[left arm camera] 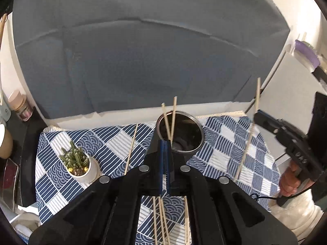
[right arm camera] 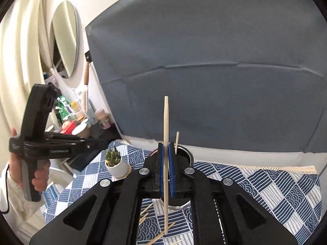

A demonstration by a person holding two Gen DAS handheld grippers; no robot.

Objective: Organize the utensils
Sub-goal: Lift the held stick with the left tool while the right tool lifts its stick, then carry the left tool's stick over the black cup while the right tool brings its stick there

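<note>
on the bench a cup with two chopsticks in it stands right of the potted plant, loose chopsticks lying before it.

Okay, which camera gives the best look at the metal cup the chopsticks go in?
The left wrist view: it looks down into the metal cup, showing its open rim and two chopsticks inside. In the right wrist view, the cup is mostly hidden behind the right tool.
</note>
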